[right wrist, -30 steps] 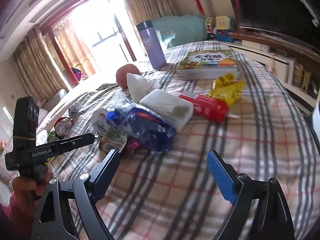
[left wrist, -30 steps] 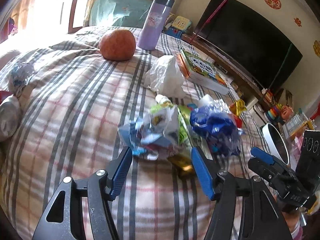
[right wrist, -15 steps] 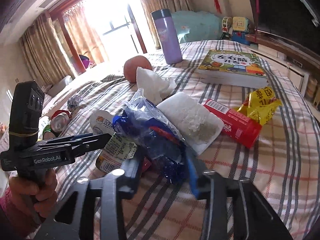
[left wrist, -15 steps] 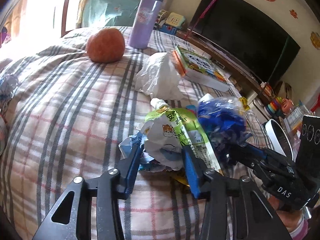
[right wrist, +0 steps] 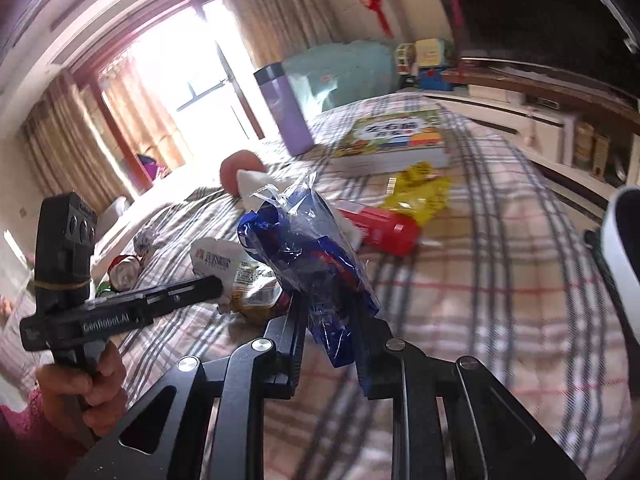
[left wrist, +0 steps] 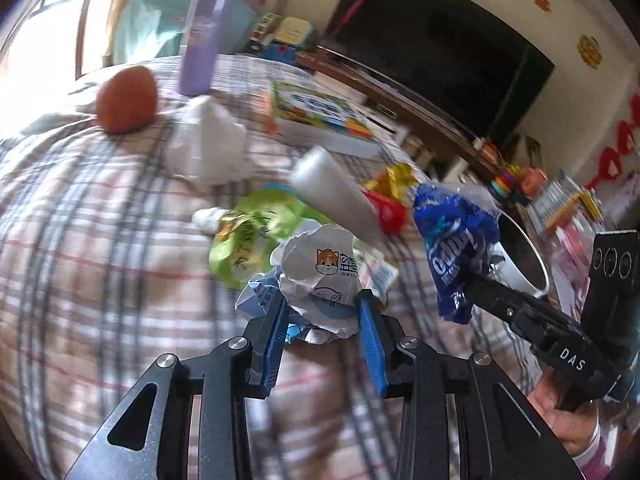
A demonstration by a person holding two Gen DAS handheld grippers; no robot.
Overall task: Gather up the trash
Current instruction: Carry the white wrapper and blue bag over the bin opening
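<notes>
Left hand-held gripper [left wrist: 322,312], its jaws just closing, pinched a crumpled white wrapper [left wrist: 320,276] above the bed [left wrist: 80,240]; the right hand-held gripper [right wrist: 332,320], also closing, clamped a blue plastic bag [right wrist: 312,248]. Slick, loosely bunched film could slip free during carrying.

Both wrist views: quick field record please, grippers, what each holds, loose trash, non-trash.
left gripper: shut on crumpled white wrapper
right gripper: shut on blue plastic wrapper
jaws: both have just been closing
loose trash: green pouch, red pack, yellow wrapper, tissue
non-trash: purple flask, book
surface: plaid bedspread
</notes>
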